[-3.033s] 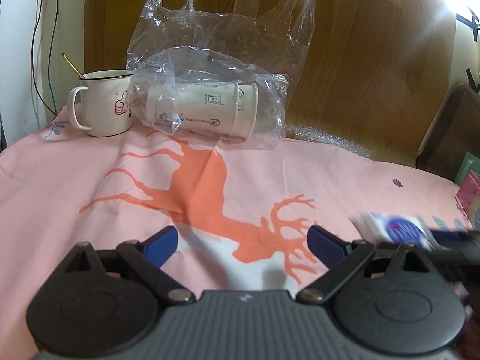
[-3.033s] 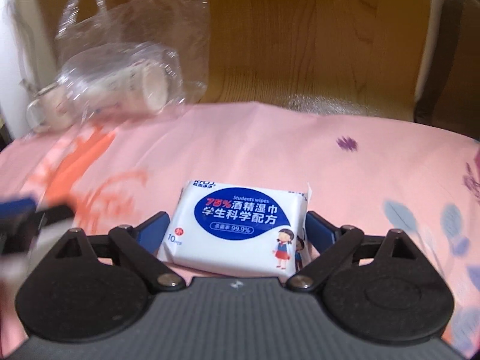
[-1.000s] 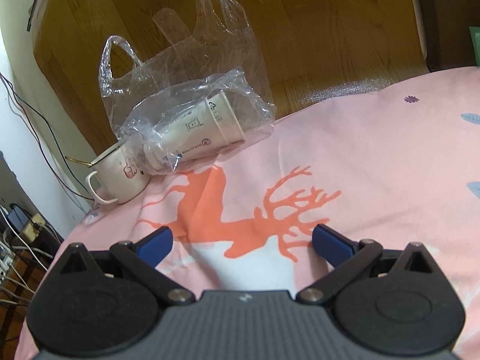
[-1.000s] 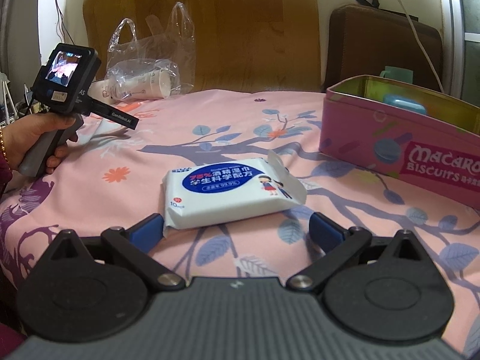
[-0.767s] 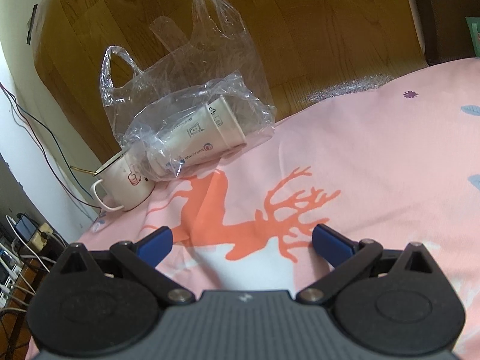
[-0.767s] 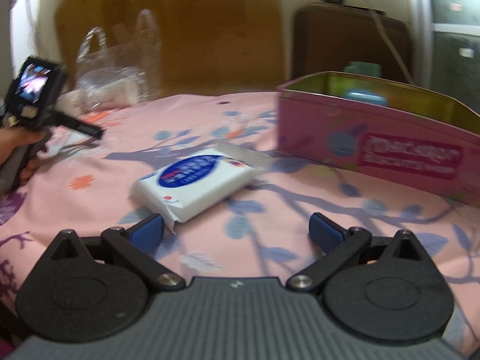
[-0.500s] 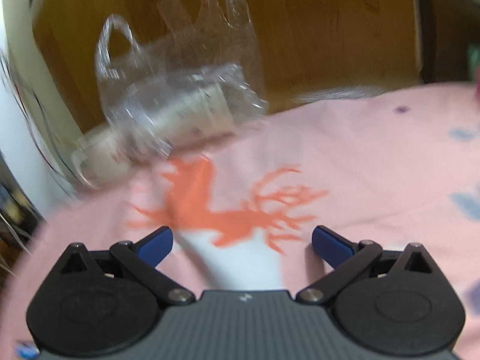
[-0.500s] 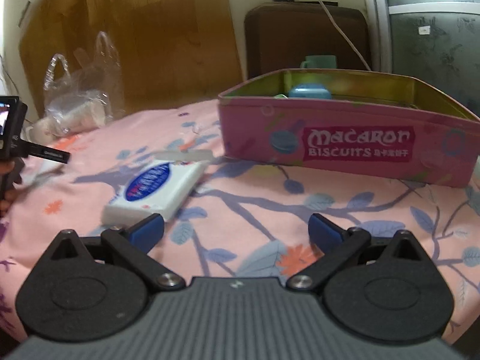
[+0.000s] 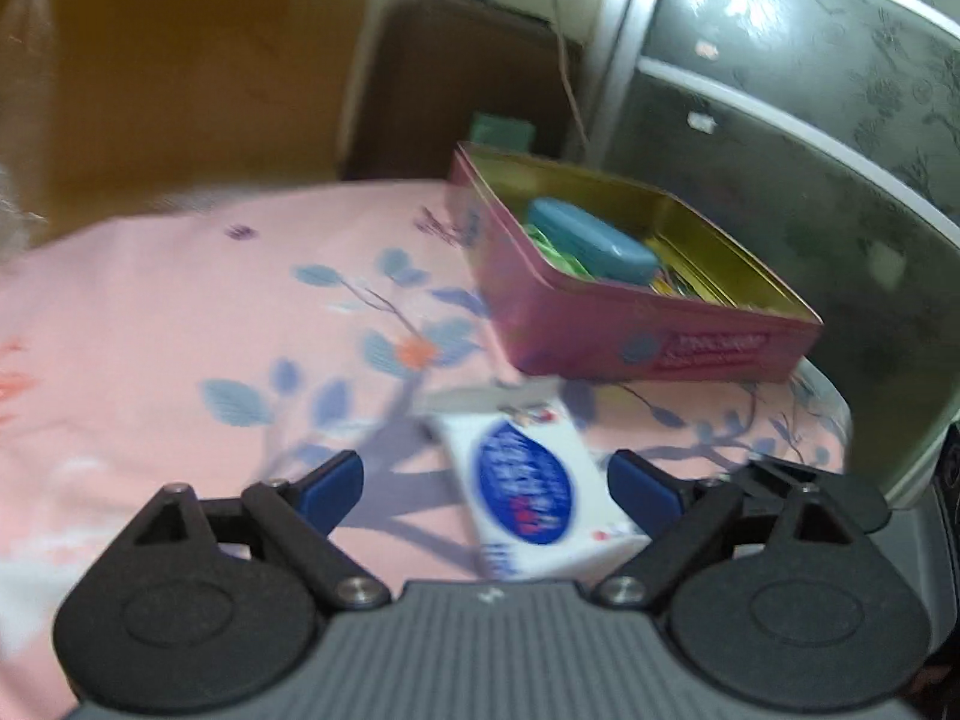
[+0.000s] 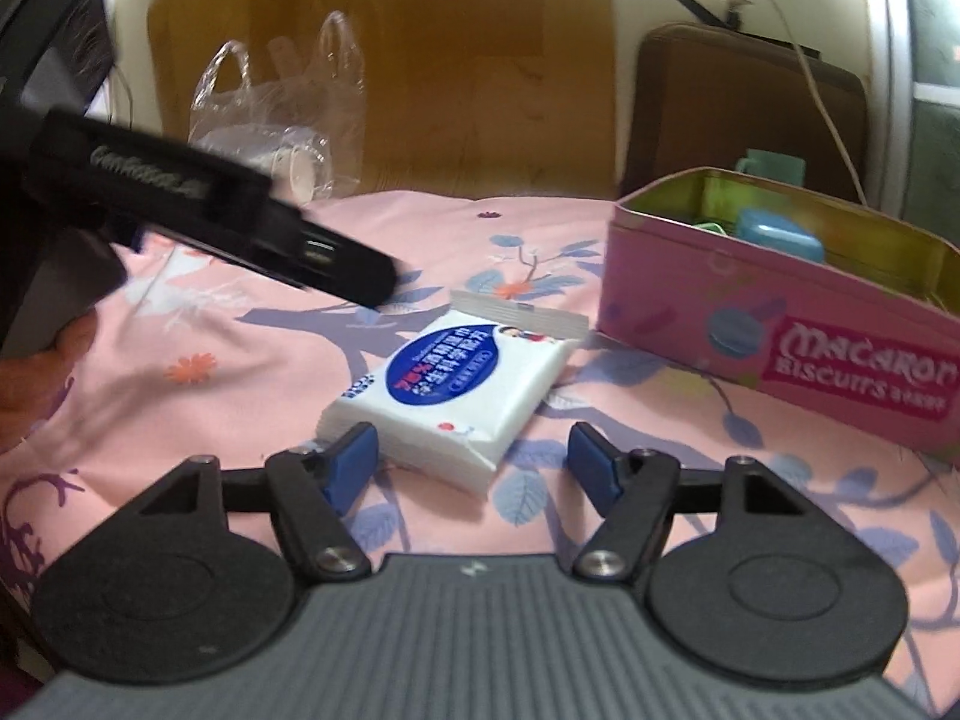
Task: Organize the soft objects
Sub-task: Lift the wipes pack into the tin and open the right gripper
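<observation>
A white and blue pack of wet wipes (image 10: 456,387) lies flat on the pink cloth, just left of the pink Macaron biscuit tin (image 10: 780,354). My right gripper (image 10: 473,457) is open, its left finger just before the pack's near corner. My left gripper (image 9: 483,487) is open too, blurred, with the pack (image 9: 531,495) lying between its fingers, nearer the right one. The open tin (image 9: 606,324) holds a teal case (image 9: 591,240) and green items. In the right wrist view the left gripper's black body (image 10: 198,210) reaches in from the left.
A clear plastic bag with paper cups (image 10: 282,138) stands at the far left by the wooden board. A brown chair back (image 10: 744,120) and a teal mug (image 10: 771,171) are behind the tin. A dark glass cabinet (image 9: 810,180) stands to the right.
My left gripper has swung right, from the bag and deer print to the wipes pack and tin. My right gripper has turned so the pack lies ahead of its fingers.
</observation>
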Demonstrator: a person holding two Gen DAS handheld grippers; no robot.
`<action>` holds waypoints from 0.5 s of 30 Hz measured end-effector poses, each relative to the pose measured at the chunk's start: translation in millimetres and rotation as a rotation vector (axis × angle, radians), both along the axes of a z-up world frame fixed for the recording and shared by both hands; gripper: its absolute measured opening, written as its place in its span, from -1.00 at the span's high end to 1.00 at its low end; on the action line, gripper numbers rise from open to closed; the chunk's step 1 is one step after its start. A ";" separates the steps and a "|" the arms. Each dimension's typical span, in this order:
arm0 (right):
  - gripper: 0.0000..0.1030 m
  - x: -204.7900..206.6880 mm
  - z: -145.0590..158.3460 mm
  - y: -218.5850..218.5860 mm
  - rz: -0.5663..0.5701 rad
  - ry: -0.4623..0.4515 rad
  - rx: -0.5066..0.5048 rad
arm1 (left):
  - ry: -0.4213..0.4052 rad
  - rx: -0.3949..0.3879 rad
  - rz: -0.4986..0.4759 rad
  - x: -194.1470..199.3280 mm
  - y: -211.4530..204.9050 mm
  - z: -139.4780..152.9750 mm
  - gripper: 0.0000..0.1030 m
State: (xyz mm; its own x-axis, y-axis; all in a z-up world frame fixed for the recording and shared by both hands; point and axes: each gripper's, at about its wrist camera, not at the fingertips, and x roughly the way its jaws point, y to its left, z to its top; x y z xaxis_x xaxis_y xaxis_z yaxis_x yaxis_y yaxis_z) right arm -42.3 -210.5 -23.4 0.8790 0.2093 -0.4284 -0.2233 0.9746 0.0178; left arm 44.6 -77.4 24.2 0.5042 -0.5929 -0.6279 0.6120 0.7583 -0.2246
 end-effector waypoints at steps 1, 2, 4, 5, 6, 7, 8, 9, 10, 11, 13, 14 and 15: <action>-0.38 2.9 -0.3 1.2 0.011 0.002 -0.006 | 0.037 0.002 -0.005 4.8 -7.1 -8.4 -0.60; -0.30 5.9 -0.9 2.9 0.021 0.009 -0.004 | 0.086 -0.008 -0.009 9.3 -11.7 -17.2 -0.46; -0.07 9.2 -2.8 5.4 0.045 0.012 0.012 | 0.060 -0.032 -0.008 2.5 -16.0 -21.1 -0.32; -0.06 8.9 -3.0 7.7 0.057 0.004 0.008 | 0.038 -0.014 0.002 -1.5 -16.6 -19.2 -0.30; -0.03 7.7 -2.7 10.4 0.068 -0.003 0.001 | 0.033 -0.004 0.004 -3.1 -17.1 -17.6 -0.30; -0.02 5.2 -2.5 14.3 0.062 -0.012 -0.006 | 0.029 -0.021 0.006 -5.5 -15.1 -13.2 -0.30; -0.01 3.1 -2.5 14.9 0.058 -0.023 -0.009 | 0.023 -0.045 0.003 -5.6 -13.3 -6.2 -0.30; 0.00 0.5 -1.9 14.4 0.052 -0.036 -0.011 | 0.013 -0.066 -0.003 -5.5 -12.5 0.3 -0.29; 0.00 -2.0 0.0 14.0 0.045 -0.050 -0.010 | -0.006 -0.090 -0.012 -7.6 -12.8 10.6 -0.29; 0.00 -6.0 3.5 11.6 0.039 -0.073 -0.002 | -0.029 -0.111 -0.023 -8.8 -15.4 20.9 -0.29; 0.00 -13.3 13.1 5.5 0.018 -0.124 0.012 | -0.077 -0.141 -0.055 -9.5 -27.4 42.1 -0.29; 0.00 -16.7 19.9 0.7 0.000 -0.156 0.013 | -0.100 -0.146 -0.077 -8.7 -38.1 52.2 -0.29; 0.00 -18.2 25.4 -3.4 -0.017 -0.181 0.011 | -0.119 -0.144 -0.099 -7.4 -48.8 59.6 -0.29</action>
State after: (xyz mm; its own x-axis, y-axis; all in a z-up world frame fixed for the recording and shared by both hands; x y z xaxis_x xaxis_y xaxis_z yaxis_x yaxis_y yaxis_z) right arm -60.5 -213.9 2.0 0.9451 0.1971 -0.2605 -0.2069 0.9783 -0.0106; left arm 37.2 -126.2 83.8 0.5046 -0.7224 -0.4727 0.7104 0.6586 -0.2482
